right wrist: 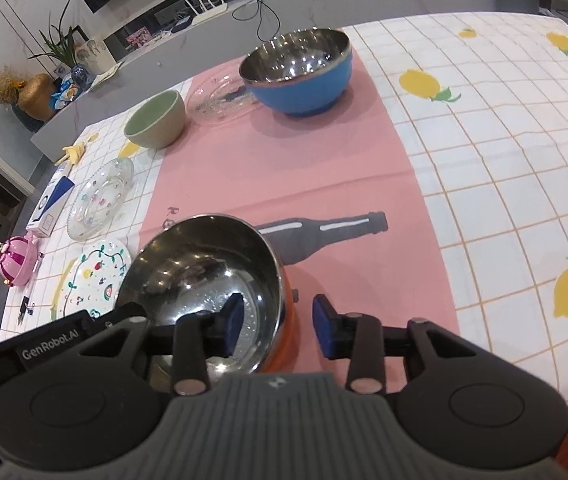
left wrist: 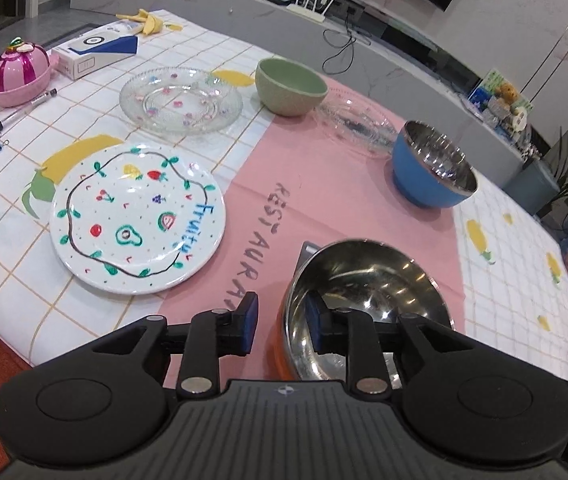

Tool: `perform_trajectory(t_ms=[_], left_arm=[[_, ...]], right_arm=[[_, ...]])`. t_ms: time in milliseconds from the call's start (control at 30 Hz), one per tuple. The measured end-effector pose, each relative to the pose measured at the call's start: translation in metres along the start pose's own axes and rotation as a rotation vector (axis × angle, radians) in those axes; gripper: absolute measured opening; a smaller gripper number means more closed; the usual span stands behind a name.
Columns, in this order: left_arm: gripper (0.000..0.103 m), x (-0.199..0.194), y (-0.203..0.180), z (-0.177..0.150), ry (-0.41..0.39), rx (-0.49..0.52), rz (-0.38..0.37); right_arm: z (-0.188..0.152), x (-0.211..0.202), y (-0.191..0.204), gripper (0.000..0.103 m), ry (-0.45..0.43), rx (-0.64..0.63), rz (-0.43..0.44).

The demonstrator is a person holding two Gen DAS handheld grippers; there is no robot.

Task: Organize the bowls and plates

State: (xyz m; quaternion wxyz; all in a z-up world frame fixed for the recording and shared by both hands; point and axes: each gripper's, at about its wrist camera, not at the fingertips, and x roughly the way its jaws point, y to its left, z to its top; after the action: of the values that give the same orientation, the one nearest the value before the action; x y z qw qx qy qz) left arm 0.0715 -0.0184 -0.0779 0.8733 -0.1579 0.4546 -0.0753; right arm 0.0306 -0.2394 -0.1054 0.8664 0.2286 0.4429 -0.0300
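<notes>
A steel bowl with an orange outside [left wrist: 364, 292] [right wrist: 203, 276] stands on the pink cloth strip close to me. My left gripper [left wrist: 282, 322] straddles its left rim, one pad inside and one outside, with gaps on both sides, so it is open. My right gripper [right wrist: 277, 324] straddles the right rim the same way, open, pads off the wall. Farther back are a blue steel-lined bowl [left wrist: 428, 172] [right wrist: 300, 76], a green bowl [left wrist: 290, 86] [right wrist: 155, 120], a clear plate [left wrist: 352, 124] [right wrist: 215, 100], a flowered glass plate [left wrist: 179, 100] [right wrist: 99, 200] and a painted fruit plate [left wrist: 137, 216] [right wrist: 95, 276].
A pink jar [left wrist: 19, 72], a pen [left wrist: 11, 120], a white and blue box [left wrist: 95, 50] and a banana peel [left wrist: 147, 22] lie at the far left of the table. The chequered lemon cloth [right wrist: 504, 160] to the right carries nothing. A grey ledge [left wrist: 384, 40] runs behind the table.
</notes>
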Motion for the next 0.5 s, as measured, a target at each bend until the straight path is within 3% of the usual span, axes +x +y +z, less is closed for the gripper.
perform_trajectory(t_ms=[100, 333, 367, 433, 467, 500], left_arm=[[0.029, -0.007, 0.001, 0.003, -0.029, -0.003, -0.016], [0.029, -0.030, -0.014, 0.015, -0.130, 0.096, -0.034], [0.033, -0.033, -0.018, 0.018, -0.138, 0.106, -0.043], [0.051, -0.038, -0.026, 0.026, -0.155, 0.121, -0.061], [0.065, -0.040, -0.030, 0.029, -0.165, 0.128, -0.077], [0.068, -0.042, -0.034, 0.033, -0.178, 0.138, -0.095]], right_arm=[[0.001, -0.005, 0.000, 0.046, -0.023, -0.007, 0.007], [0.010, -0.032, 0.005, 0.060, -0.149, -0.048, -0.007], [0.012, -0.037, 0.004, 0.063, -0.167, -0.050, -0.011], [0.018, -0.044, 0.003, 0.063, -0.194, -0.051, -0.023], [0.021, -0.047, 0.002, 0.063, -0.204, -0.050, -0.029], [0.024, -0.050, 0.001, 0.064, -0.214, -0.048, -0.034]])
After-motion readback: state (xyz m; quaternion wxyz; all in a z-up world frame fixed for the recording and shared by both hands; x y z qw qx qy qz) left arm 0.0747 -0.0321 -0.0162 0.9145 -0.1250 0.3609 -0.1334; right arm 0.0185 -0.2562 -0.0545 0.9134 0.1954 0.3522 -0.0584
